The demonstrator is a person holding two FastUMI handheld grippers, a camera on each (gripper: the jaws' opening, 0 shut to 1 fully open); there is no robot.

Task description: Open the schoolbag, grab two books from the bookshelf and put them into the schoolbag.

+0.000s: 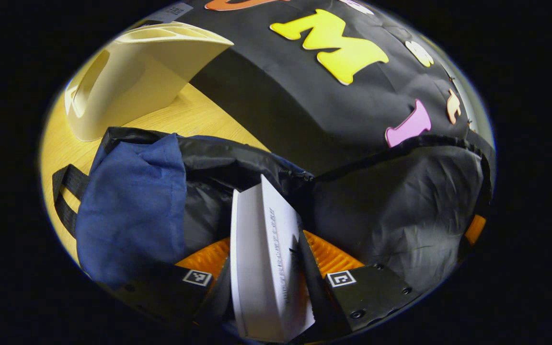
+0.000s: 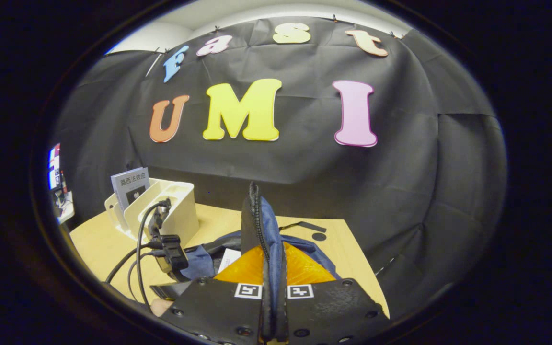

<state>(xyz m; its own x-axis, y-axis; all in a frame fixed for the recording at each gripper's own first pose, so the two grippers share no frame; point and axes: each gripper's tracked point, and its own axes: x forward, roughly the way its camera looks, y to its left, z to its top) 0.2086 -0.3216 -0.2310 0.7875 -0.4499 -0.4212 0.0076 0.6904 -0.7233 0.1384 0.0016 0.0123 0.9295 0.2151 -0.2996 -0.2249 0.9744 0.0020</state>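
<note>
The left gripper (image 1: 269,282) has its jaws clenched on a white book (image 1: 264,268), both fingers pressing on it, the spine facing the camera and the book standing upright, its top end reaching into the open mouth of the schoolbag (image 1: 132,211). In the left gripper view the schoolbag's blue outer cloth folds over on the left, its dark lining opens wide behind the book, and a black strap (image 1: 65,196) loops off its left side onto the wooden counter (image 1: 180,115). Beyond the bag, on the counter, stands the cream bookshelf (image 1: 127,81), well apart from the book. Over to the right gripper view: the right gripper (image 2: 274,306) has its jaws closed tight on the zippered edge of the schoolbag (image 2: 261,225), holding that edge lifted up in a thin upright flap between the two fingers. From here the bookshelf (image 2: 170,211) sits at the far left of the counter (image 2: 333,249), with a second book (image 2: 131,188) standing upright in one of its slots. The other gripper (image 2: 170,254), with black cables (image 2: 134,258) trailing from it, shows low on the left just in front of the bookshelf, beside the bag's opening, and a pale corner of the white book (image 2: 228,258) peeks out next to it.
</note>
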